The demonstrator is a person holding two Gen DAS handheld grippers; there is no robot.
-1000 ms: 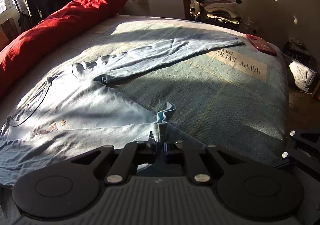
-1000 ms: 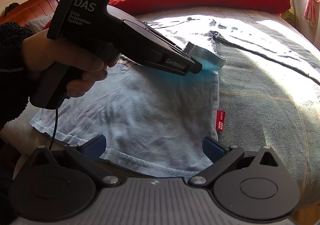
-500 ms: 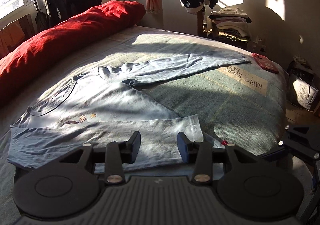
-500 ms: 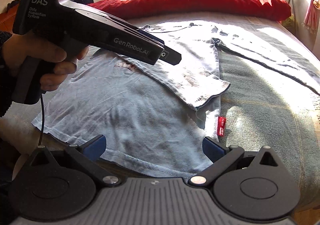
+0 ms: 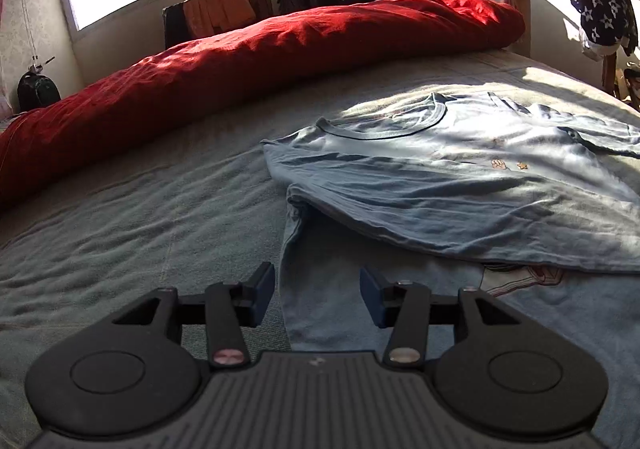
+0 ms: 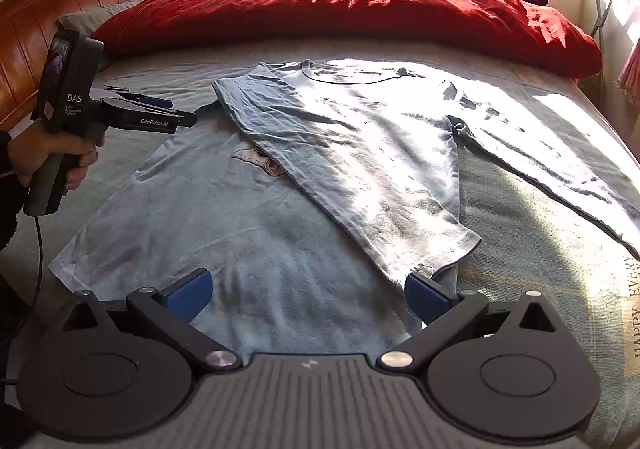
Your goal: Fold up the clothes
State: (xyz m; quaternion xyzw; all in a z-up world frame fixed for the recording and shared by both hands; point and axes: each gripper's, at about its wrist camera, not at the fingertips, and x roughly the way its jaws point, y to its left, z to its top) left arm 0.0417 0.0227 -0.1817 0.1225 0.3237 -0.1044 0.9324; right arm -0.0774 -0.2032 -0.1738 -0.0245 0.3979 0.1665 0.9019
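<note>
So the light blue long-sleeve shirt [image 6: 256, 217] was lying flat on the grey-green bedspread [image 5: 132, 217], with its left sleeve [image 6: 360, 169] folded diagonally across the body and ending near the bottom hem. The other sleeve [image 6: 552, 157] was stretched out flat toward the right edge of the bed. The left gripper [image 5: 318, 295] had just been opening; its jaws sat partway apart with nothing pinched, hanging over the shirt's side edge. In the right wrist view you could see a hand [image 6: 48, 159] holding it off to the shirt's left. The right gripper [image 6: 308, 291] was spread wide and empty above the hem. A long red duvet [image 6: 360, 13] lay along the far side.
</note>
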